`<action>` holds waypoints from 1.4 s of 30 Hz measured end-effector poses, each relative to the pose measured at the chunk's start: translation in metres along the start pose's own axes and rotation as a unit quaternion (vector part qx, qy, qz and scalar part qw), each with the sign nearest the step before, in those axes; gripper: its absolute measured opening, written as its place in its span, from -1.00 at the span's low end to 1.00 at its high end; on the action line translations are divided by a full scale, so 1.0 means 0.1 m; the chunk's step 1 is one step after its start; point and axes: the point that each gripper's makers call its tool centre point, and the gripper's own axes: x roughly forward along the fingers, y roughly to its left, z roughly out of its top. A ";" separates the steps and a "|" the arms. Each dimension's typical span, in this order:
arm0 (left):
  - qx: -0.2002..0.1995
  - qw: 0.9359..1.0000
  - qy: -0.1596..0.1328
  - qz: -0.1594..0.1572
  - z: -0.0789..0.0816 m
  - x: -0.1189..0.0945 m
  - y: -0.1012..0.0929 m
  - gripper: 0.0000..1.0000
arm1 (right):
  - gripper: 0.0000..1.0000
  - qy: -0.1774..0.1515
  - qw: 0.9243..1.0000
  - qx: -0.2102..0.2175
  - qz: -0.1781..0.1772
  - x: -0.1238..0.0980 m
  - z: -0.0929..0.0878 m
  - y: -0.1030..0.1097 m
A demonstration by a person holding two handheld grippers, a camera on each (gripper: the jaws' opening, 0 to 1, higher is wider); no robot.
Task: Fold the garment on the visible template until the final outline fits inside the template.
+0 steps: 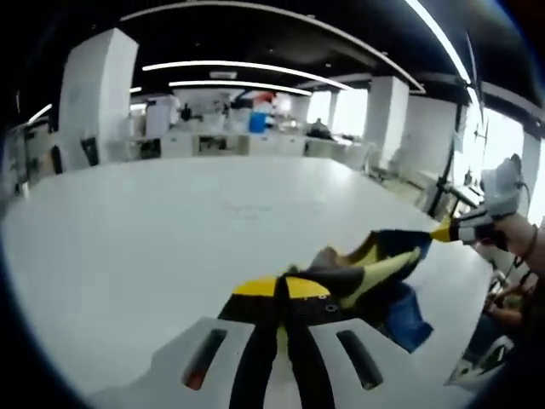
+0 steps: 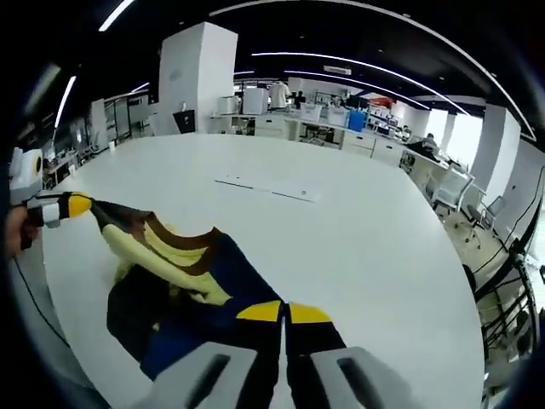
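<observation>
A garment (image 2: pixel 179 281) in navy, yellow and brown hangs stretched between my two grippers above a white table (image 2: pixel 358 247). In the right gripper view my right gripper (image 2: pixel 283 313) is shut on one end of it, and my left gripper (image 2: pixel 78 204), held in a hand at the left edge, pinches the other end. In the left gripper view my left gripper (image 1: pixel 282 288) is shut on the garment (image 1: pixel 375 268), which runs to the right gripper (image 1: pixel 443 230) at the right. Faint template lines (image 2: pixel 271 188) mark the table farther back.
The white table (image 1: pixel 170 230) spreads wide ahead in both views. Behind it are white pillars (image 2: pixel 196 77), desks and office clutter. Chairs (image 2: pixel 451 192) stand at the table's right side. A stand (image 1: pixel 443 196) and a seated person's sleeve (image 1: pixel 502 311) lie past the table's edge.
</observation>
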 end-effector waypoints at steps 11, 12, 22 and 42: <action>0.028 0.999 -0.009 -0.015 0.39 0.18 0.09 -1.00 | -1.00 -0.036 0.999 -0.030 -0.019 0.10 0.41 -0.26; 0.030 0.999 -0.010 -0.016 0.41 0.20 0.10 -1.00 | -1.00 -0.038 0.999 -0.031 -0.019 0.12 0.44 -0.28; 0.043 0.999 -0.016 -0.013 0.62 0.68 0.25 -1.00 | -1.00 -0.056 0.998 -0.021 -0.021 0.45 0.71 -0.45; -0.011 0.999 0.020 0.042 0.22 1.93 0.71 -1.00 | -1.00 -0.029 0.999 0.020 -0.024 1.58 0.80 -0.74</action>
